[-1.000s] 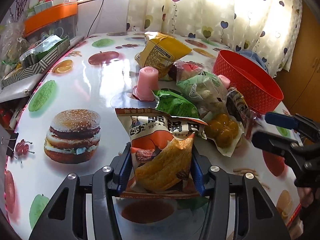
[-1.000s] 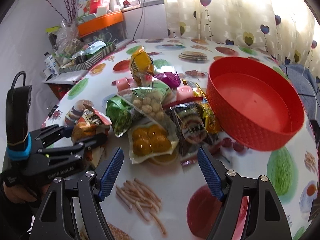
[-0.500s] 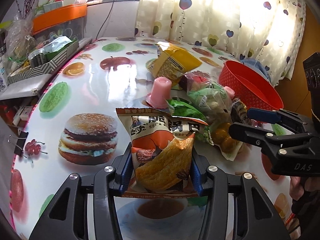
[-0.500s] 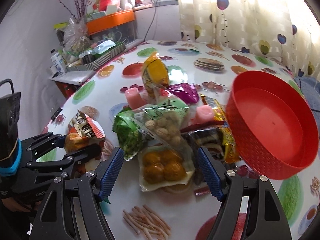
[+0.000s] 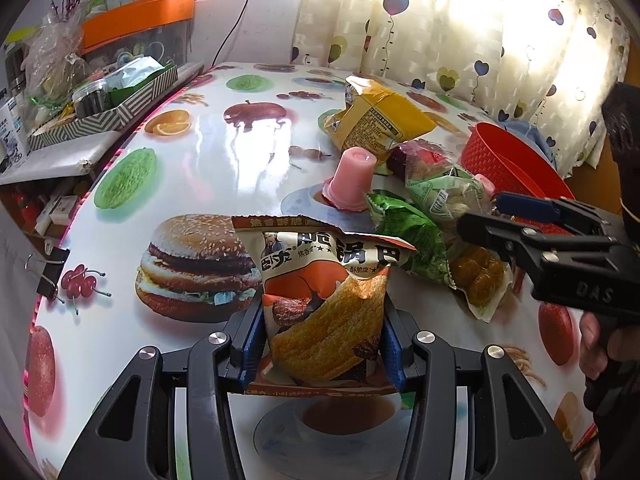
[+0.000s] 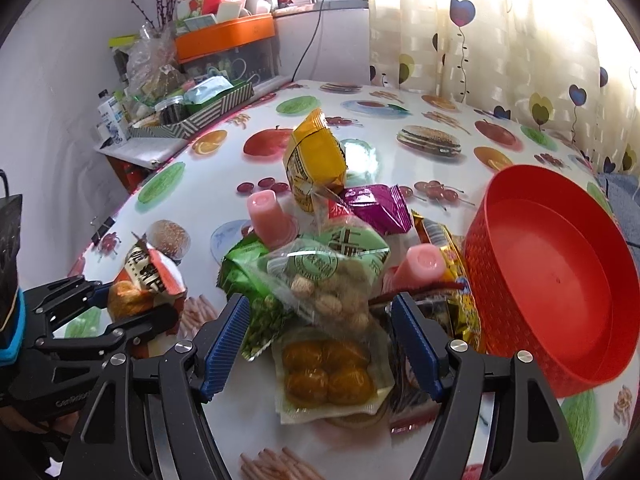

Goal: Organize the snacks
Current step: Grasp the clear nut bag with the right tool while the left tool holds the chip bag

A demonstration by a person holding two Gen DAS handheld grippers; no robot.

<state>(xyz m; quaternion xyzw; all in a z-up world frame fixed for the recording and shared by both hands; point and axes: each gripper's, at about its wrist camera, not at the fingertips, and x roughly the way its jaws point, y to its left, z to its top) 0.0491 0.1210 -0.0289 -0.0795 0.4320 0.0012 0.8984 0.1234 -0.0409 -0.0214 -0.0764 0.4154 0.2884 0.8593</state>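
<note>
Between right gripper spread jaws: chestnut pack, long axis near-far. Red basket right. Left gripper jaws pinch crisps bag.

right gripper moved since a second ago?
Yes. In the left wrist view the right gripper has pushed leftward over the snack pile, further from the red basket.

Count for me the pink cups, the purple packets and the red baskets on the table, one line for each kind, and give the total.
Pink cups: 2
Purple packets: 1
Red baskets: 1
Total: 4
</note>
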